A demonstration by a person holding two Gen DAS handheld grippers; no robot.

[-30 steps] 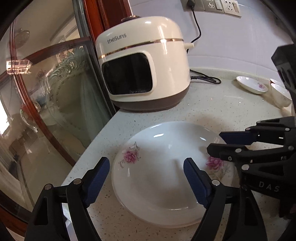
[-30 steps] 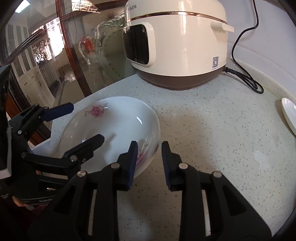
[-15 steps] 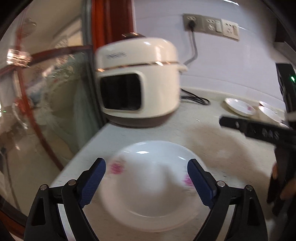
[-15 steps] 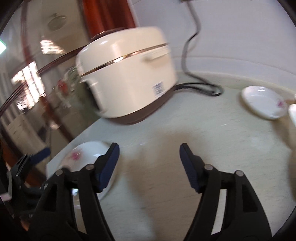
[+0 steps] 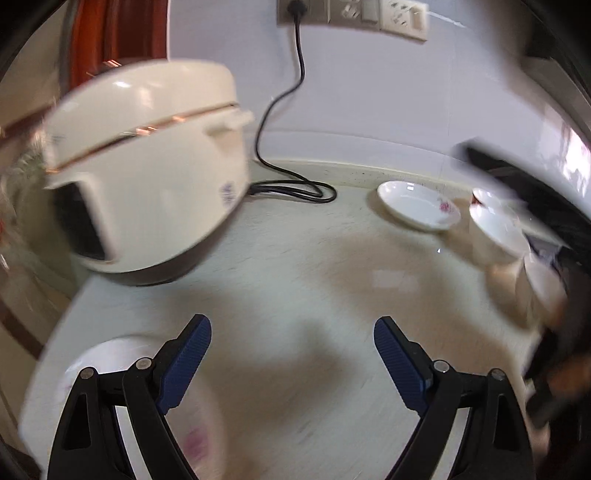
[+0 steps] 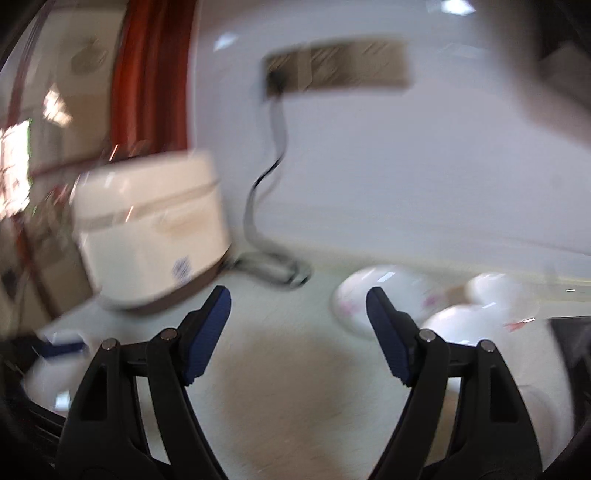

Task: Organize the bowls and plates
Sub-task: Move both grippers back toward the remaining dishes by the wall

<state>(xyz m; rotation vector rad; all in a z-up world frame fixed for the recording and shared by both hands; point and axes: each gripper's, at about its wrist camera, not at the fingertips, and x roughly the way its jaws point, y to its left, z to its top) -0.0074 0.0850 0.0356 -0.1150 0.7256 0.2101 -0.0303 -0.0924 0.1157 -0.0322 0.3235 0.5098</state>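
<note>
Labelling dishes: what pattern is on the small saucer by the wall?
White small saucer with pink flower; left wrist view.

Cream rice cooker (image 5: 147, 177), black cord (image 5: 291, 110), wall sockets (image 5: 354, 14)

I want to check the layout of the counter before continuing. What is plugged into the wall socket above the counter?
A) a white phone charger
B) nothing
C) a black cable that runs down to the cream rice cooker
C: the black cable hangs from the wall socket and coils on the counter beside the cream rice cooker.
</note>
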